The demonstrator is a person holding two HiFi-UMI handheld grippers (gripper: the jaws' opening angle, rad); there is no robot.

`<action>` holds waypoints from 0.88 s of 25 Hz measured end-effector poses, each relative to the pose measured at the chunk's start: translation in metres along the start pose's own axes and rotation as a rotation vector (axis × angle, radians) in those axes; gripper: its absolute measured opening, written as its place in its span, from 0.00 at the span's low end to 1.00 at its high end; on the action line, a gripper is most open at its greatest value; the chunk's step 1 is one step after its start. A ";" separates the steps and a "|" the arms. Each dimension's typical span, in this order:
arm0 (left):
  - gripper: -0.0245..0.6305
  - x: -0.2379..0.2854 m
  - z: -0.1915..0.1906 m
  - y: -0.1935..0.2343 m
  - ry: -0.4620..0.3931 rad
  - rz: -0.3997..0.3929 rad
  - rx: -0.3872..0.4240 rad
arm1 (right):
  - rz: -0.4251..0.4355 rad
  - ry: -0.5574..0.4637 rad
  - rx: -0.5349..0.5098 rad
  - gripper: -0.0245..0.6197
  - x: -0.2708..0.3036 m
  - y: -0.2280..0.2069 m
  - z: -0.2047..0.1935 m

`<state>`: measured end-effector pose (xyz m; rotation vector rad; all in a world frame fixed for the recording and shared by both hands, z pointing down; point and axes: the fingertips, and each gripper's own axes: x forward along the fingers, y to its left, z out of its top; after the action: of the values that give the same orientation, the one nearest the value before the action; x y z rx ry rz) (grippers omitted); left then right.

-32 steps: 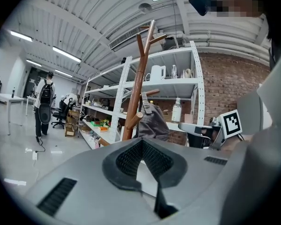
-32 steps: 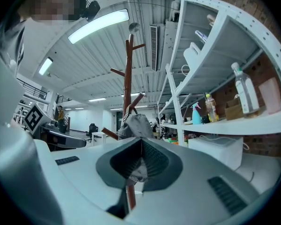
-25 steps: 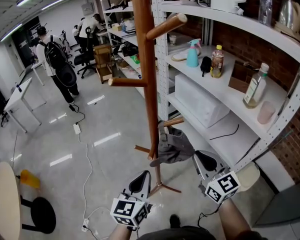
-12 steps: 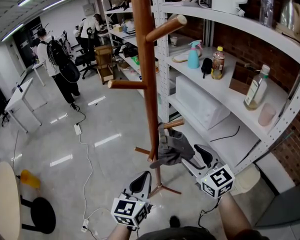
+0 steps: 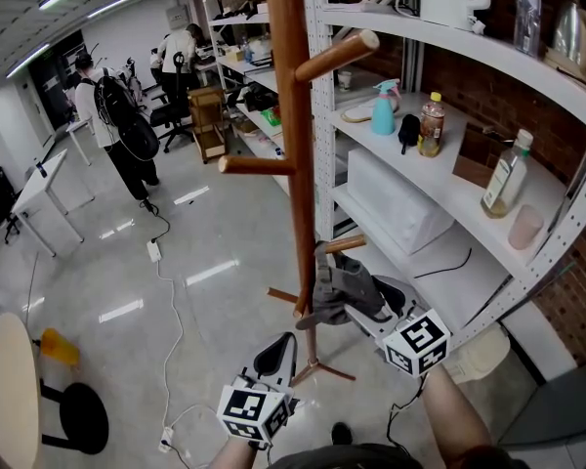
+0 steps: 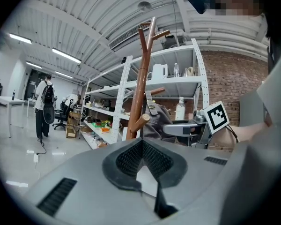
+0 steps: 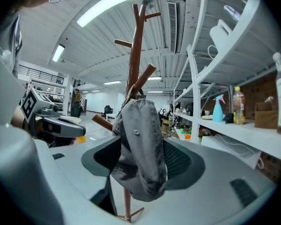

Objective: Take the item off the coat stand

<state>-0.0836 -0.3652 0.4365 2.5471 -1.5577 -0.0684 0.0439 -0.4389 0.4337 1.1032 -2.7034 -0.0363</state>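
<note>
A grey cap [image 5: 338, 289] hangs on a low peg of the tall wooden coat stand [image 5: 298, 164]. My right gripper [image 5: 369, 297] has come in from the right. Its jaws have just been opening and now stand wide on either side of the cap. In the right gripper view the cap [image 7: 140, 144] droops between the pads [image 7: 180, 161] of the right gripper [image 7: 143, 148], and I see no squeeze on it. My left gripper [image 5: 276, 346] hovers lower and nearer me, shut and empty, short of the stand. From the left gripper [image 6: 143, 142] I see the cap [image 6: 157, 119] and the stand [image 6: 141, 88] ahead.
A white shelving unit [image 5: 439, 193] stands right behind the stand, with a spray bottle [image 5: 383, 106], bottles and a white box [image 5: 396, 203]. A cable [image 5: 171, 311] runs over the floor. A round table [image 5: 5, 399] and stool sit at lower left. People [image 5: 122, 130] stand far back.
My right gripper has moved left up to the cap and its jaws have gone from shut to wide open around it. The left gripper has stayed put.
</note>
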 end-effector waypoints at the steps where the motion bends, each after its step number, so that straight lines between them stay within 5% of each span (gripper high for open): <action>1: 0.05 0.000 0.001 0.001 -0.001 0.001 0.000 | 0.001 -0.002 -0.002 0.48 0.001 0.001 0.002; 5: 0.04 0.000 0.002 0.001 -0.006 0.001 0.001 | -0.014 -0.001 -0.006 0.48 0.002 -0.001 0.003; 12: 0.05 -0.001 0.009 0.004 -0.021 0.000 0.009 | -0.057 -0.001 -0.018 0.22 0.000 -0.004 0.004; 22: 0.05 -0.005 0.021 0.004 -0.043 -0.003 0.018 | -0.077 -0.063 -0.032 0.09 -0.005 -0.001 0.019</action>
<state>-0.0917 -0.3647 0.4161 2.5783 -1.5765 -0.1112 0.0444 -0.4372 0.4136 1.2162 -2.7041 -0.1280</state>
